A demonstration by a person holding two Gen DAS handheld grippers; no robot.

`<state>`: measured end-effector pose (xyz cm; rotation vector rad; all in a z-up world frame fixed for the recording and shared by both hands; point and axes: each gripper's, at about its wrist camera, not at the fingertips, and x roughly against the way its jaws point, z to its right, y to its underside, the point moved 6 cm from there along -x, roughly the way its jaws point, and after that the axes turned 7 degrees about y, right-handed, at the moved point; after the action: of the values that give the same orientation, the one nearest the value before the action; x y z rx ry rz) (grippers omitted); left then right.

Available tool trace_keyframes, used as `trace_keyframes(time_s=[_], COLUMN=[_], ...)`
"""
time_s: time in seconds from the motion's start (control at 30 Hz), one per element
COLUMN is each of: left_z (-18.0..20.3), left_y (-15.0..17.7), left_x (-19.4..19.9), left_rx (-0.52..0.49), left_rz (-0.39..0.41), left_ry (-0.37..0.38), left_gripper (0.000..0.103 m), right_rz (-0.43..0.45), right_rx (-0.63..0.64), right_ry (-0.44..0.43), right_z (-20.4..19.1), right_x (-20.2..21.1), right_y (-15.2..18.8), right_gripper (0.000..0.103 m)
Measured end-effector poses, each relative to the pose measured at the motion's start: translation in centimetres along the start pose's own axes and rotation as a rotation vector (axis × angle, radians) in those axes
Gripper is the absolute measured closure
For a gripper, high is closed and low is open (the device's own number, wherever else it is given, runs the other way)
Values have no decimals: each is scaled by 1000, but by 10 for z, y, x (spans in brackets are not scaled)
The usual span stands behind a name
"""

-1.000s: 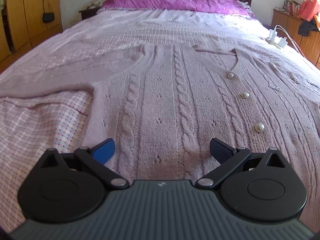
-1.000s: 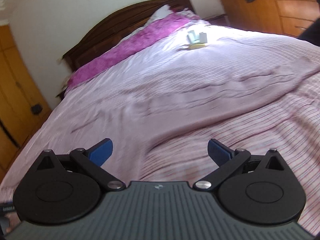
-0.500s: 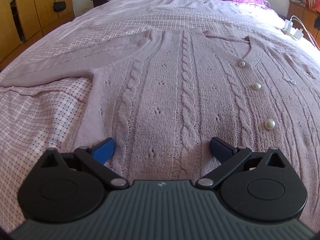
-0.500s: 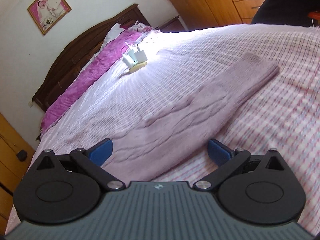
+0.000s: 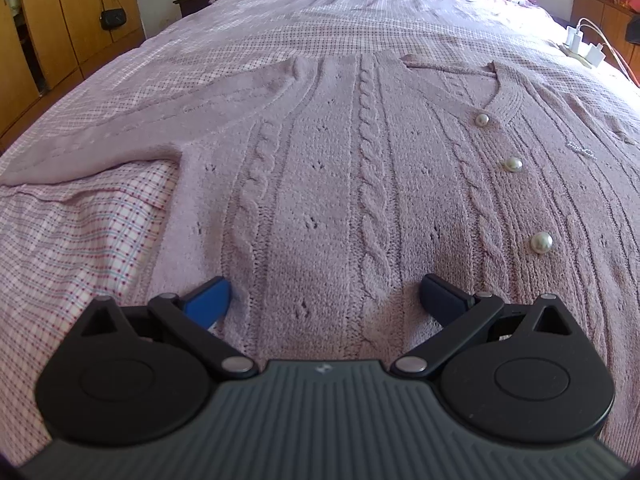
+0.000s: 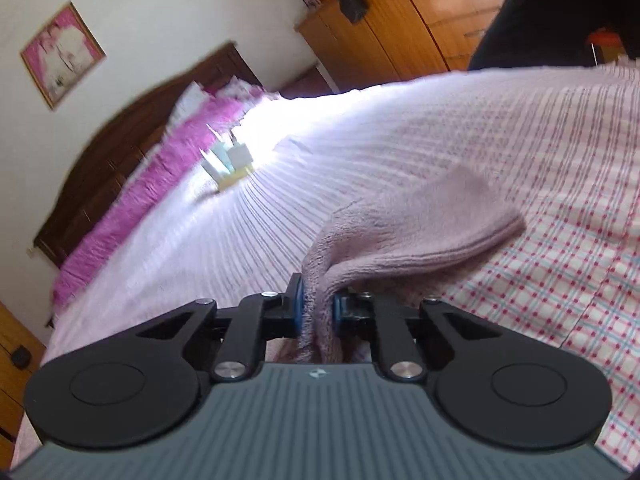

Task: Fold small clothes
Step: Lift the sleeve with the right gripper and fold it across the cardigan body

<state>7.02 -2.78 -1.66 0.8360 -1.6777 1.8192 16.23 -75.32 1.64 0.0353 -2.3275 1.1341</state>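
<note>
The jaws of our left gripper (image 5: 325, 298) stand wide apart and grasp nothing, while the jaws of our right gripper (image 6: 317, 306) are pressed together on the end of a sleeve (image 6: 404, 224) of the cardigan (image 5: 360, 184).

In the left wrist view the cardigan lies flat, front side up, on the bed (image 5: 72, 248) and fills the middle and right of the frame. It is a soft, fuzzy knit in pale mauve, with vertical cable braids, small eyelet holes between them and a ribbed V-neck. Three round pearl-like buttons (image 5: 513, 165) go down its front at the right of the frame. One sleeve runs to the left edge of the frame. The blue fingertips (image 5: 208, 300) hover over the lower hem.

In the right wrist view the held sleeve bends up from the sheet in a thick fold at the centre. The sheet is thin cotton with a pink and blue check pattern. A purple pillow (image 6: 160, 184) lies against the dark wooden headboard (image 6: 120, 132) at the upper left; this view is a little blurred
</note>
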Motion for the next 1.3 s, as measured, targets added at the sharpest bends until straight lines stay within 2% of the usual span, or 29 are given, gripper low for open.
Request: trace_keyframes(time_s=[0.13, 0.3, 0.47, 0.63, 0.83, 1.03, 1.1, 1.3], left_z=[1, 3, -5, -24, -57, -91, -101, -125], left_y=[-5, -17, -30, -40, -47, -53, -55, -52], left_x=[8, 20, 29, 41, 59, 74, 78, 81], left_rx=[-33, -82, -68, -58, -58, -32, -23, 6], left_rz=[26, 65, 97, 123, 169, 215, 227, 231], left_ry=[3, 18, 31, 0, -27, -58, -71, -83], left_gripper=[0, 0, 0, 0, 0, 0, 0, 0], right_rz=[71, 107, 135, 140, 126, 87, 59, -30], right_rx=[30, 91, 161, 231, 337, 382, 417, 526], right_ry=[-19, -71, -135, -195, -296, -380, -412, -454], right_z=[-15, -54, -117, -192, -292, -391, -424, -490], right_x=[30, 67, 99, 126, 150, 165, 168, 160], right_y=[-19, -32, -24, -1, 40, 96, 124, 222], right_gripper=[89, 89, 89, 89, 89, 89, 89, 89])
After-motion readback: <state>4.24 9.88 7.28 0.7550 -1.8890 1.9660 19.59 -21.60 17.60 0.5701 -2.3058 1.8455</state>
